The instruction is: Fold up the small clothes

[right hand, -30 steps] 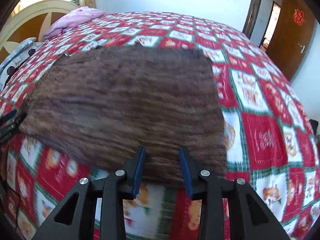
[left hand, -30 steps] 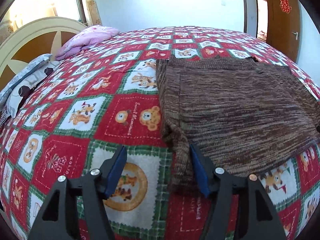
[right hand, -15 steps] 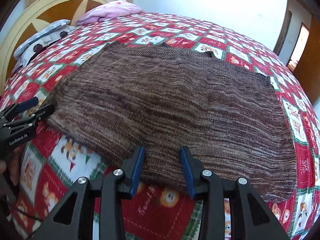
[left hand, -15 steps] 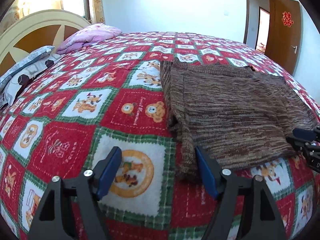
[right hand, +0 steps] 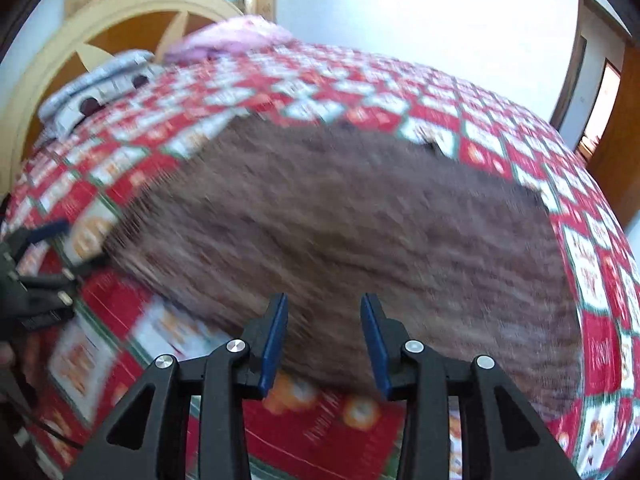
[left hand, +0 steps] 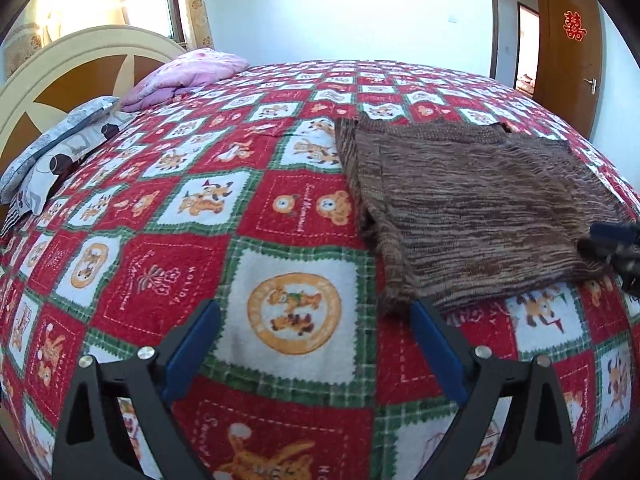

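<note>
- Writing on the bed's red-and-green checked bedspread (left hand: 304, 368) is stitched in white on the red squares; "HOLIDA" can be read beside a flower motif, and the letters by the two bear faces are too small to make out.
- Red paper cutting of a Chinese double-happiness character (left hand: 575, 26) hangs on the brown door (left hand: 568, 60) at the far right.
- Brown knitted garment (left hand: 472, 208) lies flat on the bedspread, right of centre in the left wrist view, one layer folded over another along its left edge.
- Left claw (left hand: 316, 350) points steeply down at the bed, its blue-padded jaws spread wide after just opening; only bedspread lies between them, and the garment's near left corner sits just beside the right pad, whether touching I cannot tell.
- Right claw (right hand: 325, 340) also tilts steeply down over the garment's near edge, jaws partly apart and gripping nothing; this view is blurred.
- Right claw tips also show at the right edge of the left wrist view, by the garment's near right corner.
- Pink pillow (left hand: 188, 76) and grey patterned pillow (left hand: 60, 140) lie by the cream headboard (left hand: 80, 60).
</note>
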The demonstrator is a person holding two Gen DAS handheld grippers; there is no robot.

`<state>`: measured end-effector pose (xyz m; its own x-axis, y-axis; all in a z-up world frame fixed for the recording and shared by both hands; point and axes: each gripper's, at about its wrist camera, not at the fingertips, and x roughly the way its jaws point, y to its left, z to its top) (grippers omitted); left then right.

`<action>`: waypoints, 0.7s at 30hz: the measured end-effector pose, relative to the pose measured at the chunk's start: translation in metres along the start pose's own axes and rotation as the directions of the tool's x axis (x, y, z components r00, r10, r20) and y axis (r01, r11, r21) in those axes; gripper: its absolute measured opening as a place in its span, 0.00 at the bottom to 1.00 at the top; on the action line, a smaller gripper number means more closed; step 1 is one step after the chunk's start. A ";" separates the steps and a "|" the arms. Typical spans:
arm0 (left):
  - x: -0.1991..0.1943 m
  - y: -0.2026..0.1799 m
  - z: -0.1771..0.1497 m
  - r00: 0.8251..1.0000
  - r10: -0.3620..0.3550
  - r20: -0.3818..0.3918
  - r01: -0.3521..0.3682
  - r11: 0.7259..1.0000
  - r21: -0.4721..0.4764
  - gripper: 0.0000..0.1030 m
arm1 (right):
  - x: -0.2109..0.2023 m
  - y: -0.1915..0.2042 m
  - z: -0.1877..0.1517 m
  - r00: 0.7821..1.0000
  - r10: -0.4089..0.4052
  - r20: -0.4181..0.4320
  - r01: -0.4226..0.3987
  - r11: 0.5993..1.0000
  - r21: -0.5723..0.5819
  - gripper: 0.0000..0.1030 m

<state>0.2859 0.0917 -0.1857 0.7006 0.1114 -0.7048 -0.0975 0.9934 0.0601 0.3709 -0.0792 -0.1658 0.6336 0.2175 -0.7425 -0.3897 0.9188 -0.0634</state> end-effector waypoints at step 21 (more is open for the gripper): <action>-0.007 0.041 0.023 0.999 -0.036 0.027 0.037 0.998 -0.046 0.95 | 0.002 0.068 -0.010 0.992 0.122 0.007 -0.120 0.984 -0.135 0.40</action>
<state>0.2933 0.1326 -0.1615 0.7227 0.0764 -0.6869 -0.1040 0.9946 0.0013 0.3395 -0.0199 -0.1780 0.5861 0.3304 -0.7398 -0.5495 0.8331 -0.0632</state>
